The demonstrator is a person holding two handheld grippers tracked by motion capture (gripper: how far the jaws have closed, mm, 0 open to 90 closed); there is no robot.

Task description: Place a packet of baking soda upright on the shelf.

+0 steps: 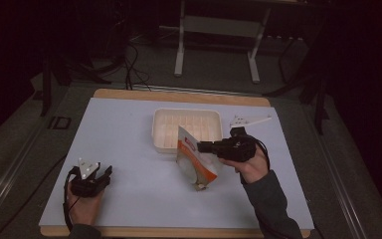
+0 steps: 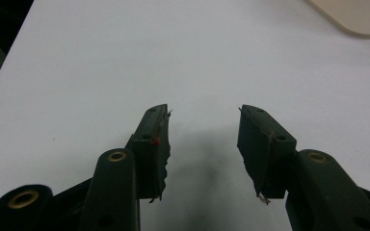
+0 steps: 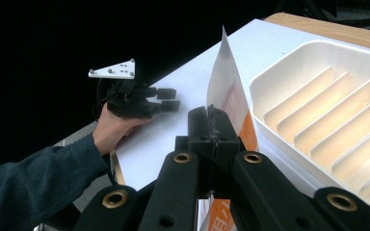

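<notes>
Pouch (image 1: 195,162), white with orange print, stands at the centre of the high view, its lower end on the surface (image 1: 129,129) and its upper edge risen against the near rim of the white tray (image 1: 187,115). My right gripper (image 1: 203,147) comes at it from the right of that frame, and its fingers are clamped flat on the pouch's upper right edge. In the right gripper view my fingers (image 3: 203,126) meet with no gap, and the pouch's thin edge (image 3: 226,82) rises straight up out of them.

Long axis of the pouch: judged to run from upper left to lower right in the high view, tilted, not lying flat. The ribbed tray lies just beyond the pouch, touching or all but touching it; I cannot tell which.

My right hand (image 1: 251,167) sits low at the right, forearm entering from the bottom edge, gripper pointing left.

My left gripper (image 1: 104,174) rests at lower left of the high view, well apart from the pouch. Its fingers (image 2: 155,142) stand apart over bare surface, holding nothing.

Judgement: the right hand is the nearer and has the hold; any move into the tray goes upward in the frame
</notes>
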